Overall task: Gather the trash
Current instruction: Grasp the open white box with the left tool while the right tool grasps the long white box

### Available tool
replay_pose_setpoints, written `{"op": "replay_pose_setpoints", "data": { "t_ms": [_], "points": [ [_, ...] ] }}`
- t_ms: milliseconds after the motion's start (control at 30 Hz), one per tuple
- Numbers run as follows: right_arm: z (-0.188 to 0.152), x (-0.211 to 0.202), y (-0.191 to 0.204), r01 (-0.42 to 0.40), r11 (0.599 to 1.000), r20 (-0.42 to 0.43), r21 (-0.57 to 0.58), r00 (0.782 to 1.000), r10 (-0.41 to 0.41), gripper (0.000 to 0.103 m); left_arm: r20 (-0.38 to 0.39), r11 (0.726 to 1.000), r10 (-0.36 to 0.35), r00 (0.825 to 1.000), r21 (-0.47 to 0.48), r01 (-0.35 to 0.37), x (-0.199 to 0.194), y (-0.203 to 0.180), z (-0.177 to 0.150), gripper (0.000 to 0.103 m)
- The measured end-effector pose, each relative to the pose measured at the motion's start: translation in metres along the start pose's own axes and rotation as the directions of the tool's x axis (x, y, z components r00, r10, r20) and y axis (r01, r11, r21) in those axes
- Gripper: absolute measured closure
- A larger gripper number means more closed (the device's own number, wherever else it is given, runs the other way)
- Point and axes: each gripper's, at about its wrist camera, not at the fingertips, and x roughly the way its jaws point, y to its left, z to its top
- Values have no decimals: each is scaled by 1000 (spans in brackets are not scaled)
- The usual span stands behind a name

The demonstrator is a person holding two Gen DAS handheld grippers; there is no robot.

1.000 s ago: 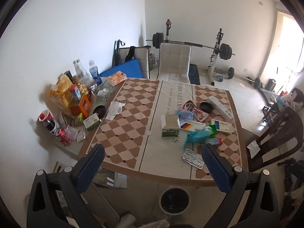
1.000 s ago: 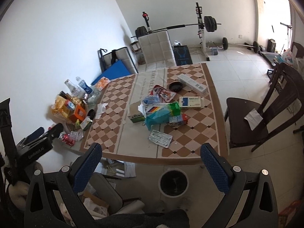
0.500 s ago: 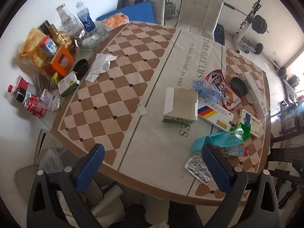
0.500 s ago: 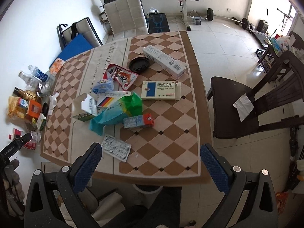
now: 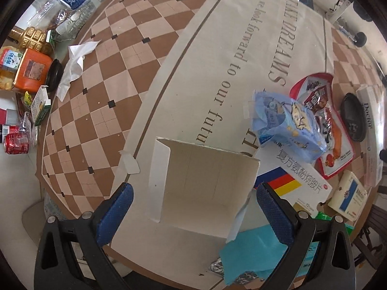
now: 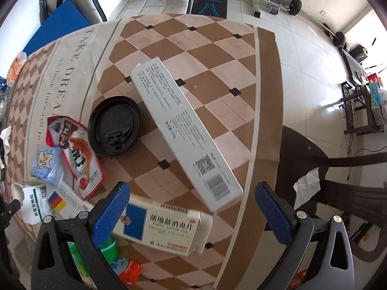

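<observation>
Both grippers hang spread over the table [image 6: 263, 77], the left gripper [image 5: 193, 207] straddling the opened carton [image 5: 205, 178] near the front edge, the right gripper [image 6: 192, 206] bracketing the long box [image 6: 183, 130], seemingly for 2 grabs.

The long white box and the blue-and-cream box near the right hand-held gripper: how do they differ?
The long white box is narrow, printed with small text and barcodes; the blue-and-cream box is shorter, wider, with a blue panel. The long one lies diagonally, farther away. Both lie flat on the table.
</observation>
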Motion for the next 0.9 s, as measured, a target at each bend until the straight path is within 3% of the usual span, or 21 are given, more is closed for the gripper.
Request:
{"op": "replay_pose_setpoints", "data": {
  "t_ms": [67,200,333,433,467,567,667,900],
  "points": [
    [12,22,7,15,999,-26,-41,1000,-16,0,-26,999,27,999,19,-27,14,-4,-2,0],
    [28,57,24,41,993,-68,-113,996,-49,0,-65,1000,17,998,6,-16,33,0,-5,1],
    [37,75,33,62,990,-85,-128,994,-73,4,-50,1000,-16,999,-16,15,34,8,-6,12],
    [41,70,33,50,992,-57,-115,997,-57,20,-25,1000,-10,1000,-14,10,29,10,-8,16],
    [43,67,32,33,993,-51,-109,998,-38,38,-17,1000,-10,1000,-16,10,27,12,-8,16],
    [43,62,33,17,995,-47,-103,999,-22,47,9,1000,-9,1000,-27,9,17,15,-11,17],
    [35,50,31,31,995,-3,-93,1000,-31,49,46,1000,12,999,-25,-11,5,19,-16,17],
    [24,-2,21,-18,999,99,-45,995,23,51,148,997,36,988,-67,-26,-40,18,-32,17]
  ]
}}
